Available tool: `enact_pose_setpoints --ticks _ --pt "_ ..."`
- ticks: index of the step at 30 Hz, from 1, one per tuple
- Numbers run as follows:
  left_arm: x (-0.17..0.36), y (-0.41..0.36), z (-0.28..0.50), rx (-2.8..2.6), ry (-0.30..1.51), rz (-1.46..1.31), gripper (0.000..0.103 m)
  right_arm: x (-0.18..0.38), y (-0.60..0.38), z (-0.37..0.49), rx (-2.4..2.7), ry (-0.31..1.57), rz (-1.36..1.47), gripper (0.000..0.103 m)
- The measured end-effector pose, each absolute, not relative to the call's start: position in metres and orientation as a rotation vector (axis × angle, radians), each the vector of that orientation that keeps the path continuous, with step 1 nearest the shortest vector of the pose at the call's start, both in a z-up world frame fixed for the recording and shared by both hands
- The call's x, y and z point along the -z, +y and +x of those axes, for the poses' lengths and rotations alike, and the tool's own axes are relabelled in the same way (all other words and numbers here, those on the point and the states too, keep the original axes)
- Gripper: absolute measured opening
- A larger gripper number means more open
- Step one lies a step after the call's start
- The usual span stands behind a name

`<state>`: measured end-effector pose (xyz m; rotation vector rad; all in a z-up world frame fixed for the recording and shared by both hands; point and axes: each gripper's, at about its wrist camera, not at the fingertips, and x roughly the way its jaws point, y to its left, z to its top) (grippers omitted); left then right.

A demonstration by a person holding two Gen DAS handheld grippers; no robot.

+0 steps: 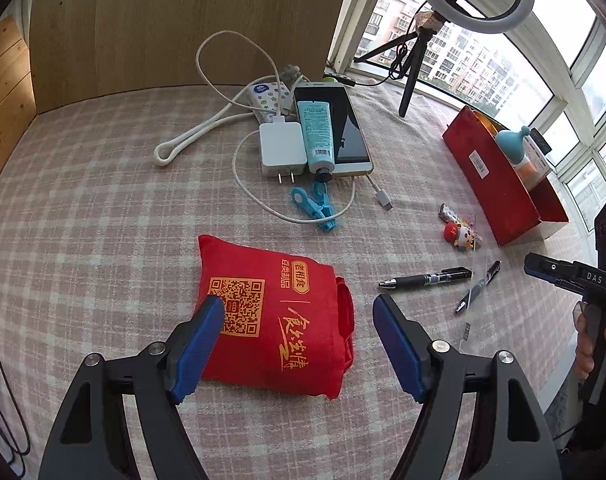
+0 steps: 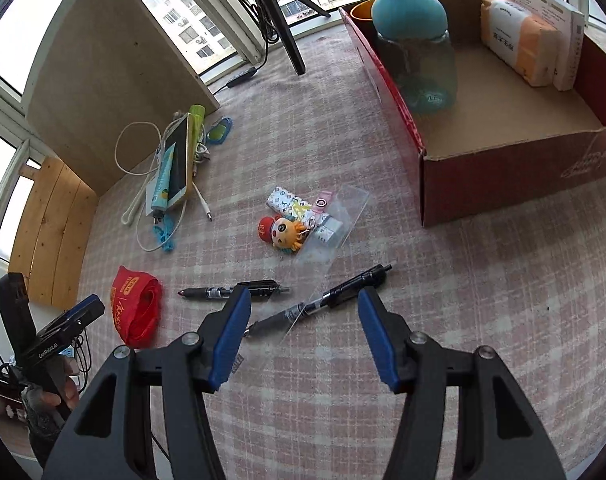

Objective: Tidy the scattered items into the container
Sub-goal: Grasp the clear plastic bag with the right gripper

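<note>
The left gripper hangs wide and empty over the folded red bag, while the right gripper, also empty, straddles a black pen near the red cardboard box.

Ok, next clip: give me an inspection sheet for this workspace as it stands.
Surface: pink checked cloth.
Job's things: red box holds a teal-capped bottle and a tissue pack; folded red bag, two black pens, cartoon keychain, blue clip, tube on a phone lie outside it.
Clutter: clear plastic sleeve.
Grippers: left claw open over the bag; right claw open over a pen.
Cables: white charger with loose cable.
Surroundings: wooden board, ring light tripod, windows.
</note>
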<state>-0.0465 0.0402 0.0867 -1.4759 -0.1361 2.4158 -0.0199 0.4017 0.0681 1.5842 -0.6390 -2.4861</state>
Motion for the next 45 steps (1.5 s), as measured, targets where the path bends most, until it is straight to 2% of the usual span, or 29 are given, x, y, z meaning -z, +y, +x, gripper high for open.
enact_pose_setpoints --ticks 9,24,31,35,42,45 --pt "-0.095 0.071 -0.046 -2.363 -0.068 -1.428 0.075 -0.047 0.390 -0.036 2.503 -0.560 1.614 0.051" --pt "-0.099 0.078 -0.042 -2.351 -0.090 -1.405 0.075 -0.036 0.376 -0.061 2.491 -0.422 1.688 0.051" --pt "-0.097 0.079 -0.041 -2.343 -0.099 -1.408 0.075 -0.024 0.374 -0.066 2.425 -0.521 1.719 0.031" --pt "-0.096 0.081 -0.041 -2.337 -0.097 -1.409 0.075 -0.022 0.381 -0.066 2.391 -0.595 1.727 0.027" --pt "-0.094 0.083 -0.041 -2.326 -0.095 -1.409 0.075 -0.024 0.376 -0.068 2.407 -0.581 1.738 0.028" --pt "-0.094 0.084 -0.041 -2.324 -0.095 -1.407 0.075 -0.026 0.380 -0.066 2.421 -0.629 1.711 0.018"
